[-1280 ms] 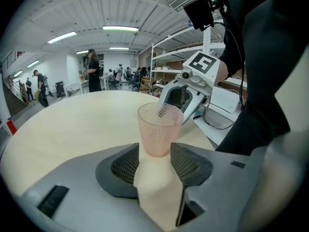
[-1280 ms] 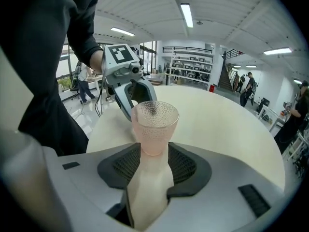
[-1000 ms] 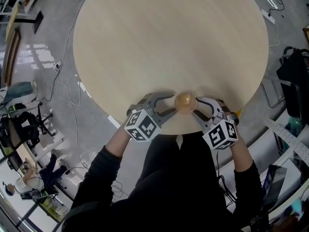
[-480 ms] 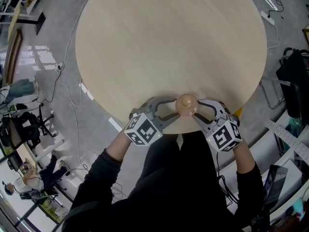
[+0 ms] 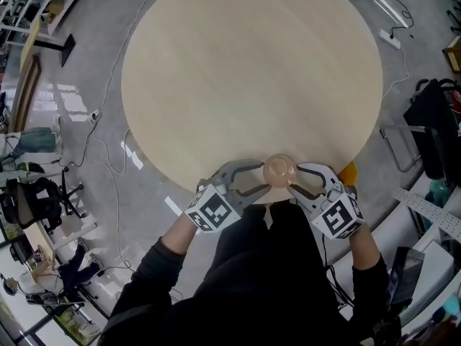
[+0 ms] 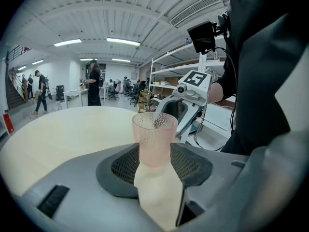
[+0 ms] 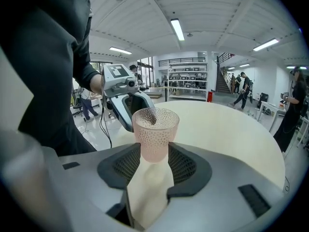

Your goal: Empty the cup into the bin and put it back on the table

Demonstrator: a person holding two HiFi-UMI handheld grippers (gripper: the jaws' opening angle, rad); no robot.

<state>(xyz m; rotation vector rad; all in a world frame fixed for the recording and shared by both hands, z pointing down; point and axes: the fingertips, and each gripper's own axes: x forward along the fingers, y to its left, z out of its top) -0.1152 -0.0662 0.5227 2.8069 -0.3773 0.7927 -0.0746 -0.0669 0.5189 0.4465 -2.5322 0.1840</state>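
Pink dimpled cup (image 5: 279, 170) pinched at the near edge of the desk (image 5: 252, 71).
Left tongs (image 5: 263, 175) and right tongs (image 5: 294, 176) each clamp its lower wall from opposite sides. It looks light, thin and stiff (probably slippery, easily crushed), so a gentle, low hold suits.

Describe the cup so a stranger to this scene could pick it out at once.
Start at the big round pale table. At its near edge, the left claw and right claw converge. The cup clamped between them is translucent pink, dimpled and upright.
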